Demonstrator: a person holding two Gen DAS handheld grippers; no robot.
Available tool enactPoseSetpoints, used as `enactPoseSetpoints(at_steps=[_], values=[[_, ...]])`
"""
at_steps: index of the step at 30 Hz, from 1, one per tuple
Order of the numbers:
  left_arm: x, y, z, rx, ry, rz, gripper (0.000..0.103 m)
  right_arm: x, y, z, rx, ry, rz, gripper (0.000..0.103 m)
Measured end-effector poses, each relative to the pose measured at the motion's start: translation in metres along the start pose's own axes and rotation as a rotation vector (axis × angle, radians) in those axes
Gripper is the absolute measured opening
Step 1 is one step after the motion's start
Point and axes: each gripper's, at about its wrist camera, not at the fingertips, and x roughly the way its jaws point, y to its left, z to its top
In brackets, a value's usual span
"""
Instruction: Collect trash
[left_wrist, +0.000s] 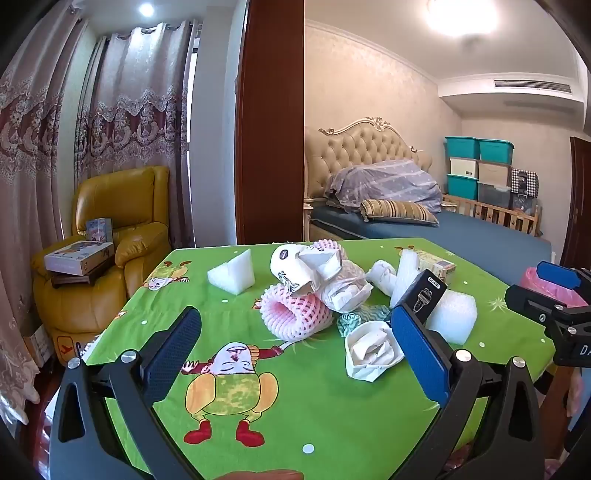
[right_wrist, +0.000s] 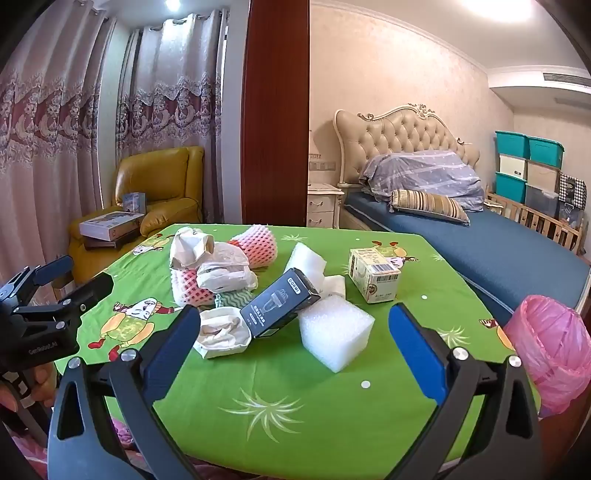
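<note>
Trash (right_wrist: 273, 295) lies heaped on the green table (right_wrist: 332, 413): foam blocks, pink netting, crumpled paper, small boxes. Both grippers (left_wrist: 295, 354) (right_wrist: 295, 350) gape wide, holding nothing.

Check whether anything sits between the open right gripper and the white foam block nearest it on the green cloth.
Nothing visible does. The right gripper is open and empty, with only bare green tablecloth before the white foam block. The black box leans just left of the block, off the direct line.

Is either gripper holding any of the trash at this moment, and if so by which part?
Nothing is held. The left gripper and right gripper both stand wide open above the green tablecloth, their fingers clear of the trash.
</note>
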Motion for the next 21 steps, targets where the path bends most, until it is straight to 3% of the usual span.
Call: enactPoseSetpoints(at_steps=[21], values=[[0.008,0.001,-0.011,-0.010,0.007,0.002,0.096,0.002,0.003,-0.001,0.007,0.016,0.021,0.099]])
